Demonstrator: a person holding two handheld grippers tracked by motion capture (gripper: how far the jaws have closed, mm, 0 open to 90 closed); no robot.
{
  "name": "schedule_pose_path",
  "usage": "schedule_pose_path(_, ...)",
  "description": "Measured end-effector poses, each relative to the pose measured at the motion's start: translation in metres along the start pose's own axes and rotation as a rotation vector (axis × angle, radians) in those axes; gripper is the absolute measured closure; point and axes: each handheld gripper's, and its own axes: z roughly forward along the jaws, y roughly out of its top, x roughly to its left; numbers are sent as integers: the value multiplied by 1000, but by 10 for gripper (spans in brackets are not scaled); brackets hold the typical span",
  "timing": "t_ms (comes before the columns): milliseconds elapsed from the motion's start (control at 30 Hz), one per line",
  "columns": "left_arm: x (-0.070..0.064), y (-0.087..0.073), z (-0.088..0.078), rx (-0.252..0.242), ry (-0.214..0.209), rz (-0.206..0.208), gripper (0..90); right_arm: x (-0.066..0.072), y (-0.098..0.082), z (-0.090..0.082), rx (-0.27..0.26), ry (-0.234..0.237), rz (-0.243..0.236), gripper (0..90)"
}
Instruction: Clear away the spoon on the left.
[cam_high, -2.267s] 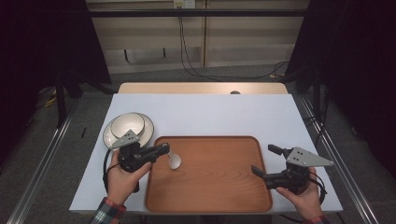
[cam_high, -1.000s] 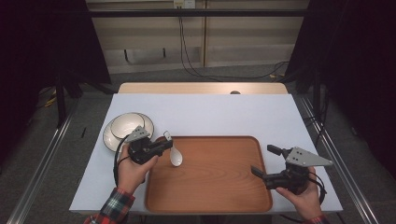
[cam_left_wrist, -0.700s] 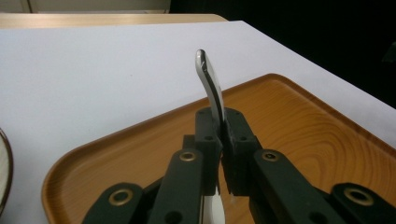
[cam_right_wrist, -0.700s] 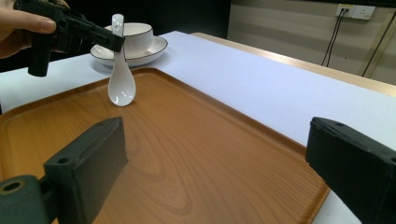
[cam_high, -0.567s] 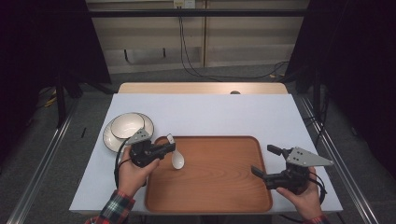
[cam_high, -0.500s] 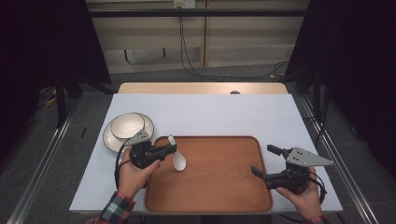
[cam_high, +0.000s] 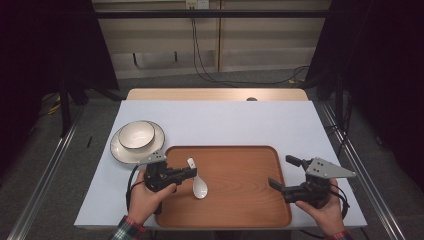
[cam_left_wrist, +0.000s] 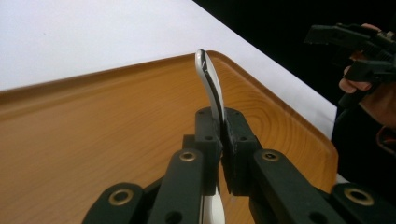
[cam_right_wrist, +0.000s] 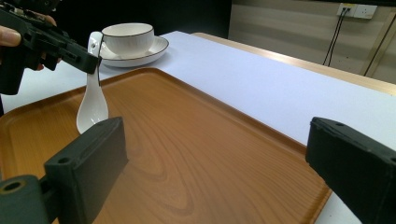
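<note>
Nearest to us, our right gripper (cam_high: 283, 174) rests over the near right corner of the wooden tray (cam_high: 240, 210), jaws spread wide and released, with nothing between them. In the right gripper view the two black jaws stand far apart above bare wood.

Our left gripper (cam_high: 190, 171) sits at the tray's left edge, clenched on the handle of a white ceramic spoon (cam_high: 199, 186). In the left gripper view the pads pinch the spoon's handle (cam_left_wrist: 212, 88) from both sides, and the handle's tip rises beyond them. From the right gripper view the spoon (cam_right_wrist: 92, 105) hangs steeply, handle up in the left gripper (cam_right_wrist: 88, 63), its bowl end down at the tray's surface; we cannot tell whether it touches the wood. The tray (cam_right_wrist: 196, 154) has the spoon over its left part.

Farther back and to the left, just beyond the tray's far left corner, a white plate (cam_high: 119, 149) with a dark rim lies on the pale table cover (cam_high: 240, 120). A white bowl (cam_high: 136, 134) stands upright on that plate; we see nothing inside it.
</note>
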Motion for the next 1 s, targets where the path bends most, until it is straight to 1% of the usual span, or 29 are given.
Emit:
schedule_pose_path(33,0,0,0,-3,-1,-7,856,0,0,0,1,0,3,50)
schedule_pose_path(100,2,0,1,-4,8,-5,852,0,0,0,4,3,6,50)
schedule_pose_path(200,5,0,1,3,45,13,834,0,0,1,6,9,5,49)
schedule_pose_path(233,5,-1,2,1,51,12,828,0,0,1,2,11,6,49)
schedule_pose_path(267,7,-1,2,8,56,22,824,0,0,0,4,6,6,49)
schedule_pose_path(333,8,-1,3,16,91,41,799,0,0,1,4,10,7,49)
schedule_pose_path(367,9,-1,4,19,94,45,789,0,0,1,9,5,9,49)
schedule_pose_path(400,10,-2,4,21,106,52,780,1,0,1,11,7,8,49)
schedule_pose_path(433,11,-2,5,23,114,62,768,0,-1,2,8,11,6,48)
schedule_pose_path(467,12,-3,6,31,133,79,755,0,-1,2,13,7,3,47)
schedule_pose_path(533,14,-4,8,37,151,96,728,1,-1,2,13,3,7,47)
schedule_pose_path(667,15,-6,10,50,173,132,693,1,-1,2,18,7,8,47)
schedule_pose_path(733,14,-6,10,61,184,142,682,1,-1,2,19,3,11,47)
schedule_pose_path(800,13,-6,12,78,189,159,677,2,-1,2,14,9,6,47)
schedule_pose_path(833,12,-7,13,92,204,175,676,2,-1,2,15,7,7,47)
schedule_pose_path(867,12,-7,14,95,199,180,679,2,-1,2,18,6,10,46)
schedule_pose_path(900,13,-8,14,102,207,191,677,1,-1,2,20,7,12,45)
schedule_pose_path(967,13,-8,14,94,201,180,670,2,-1,2,18,9,11,46)
schedule_pose_path(1000,13,-7,14,94,197,183,669,2,-1,2,17,10,9,46)
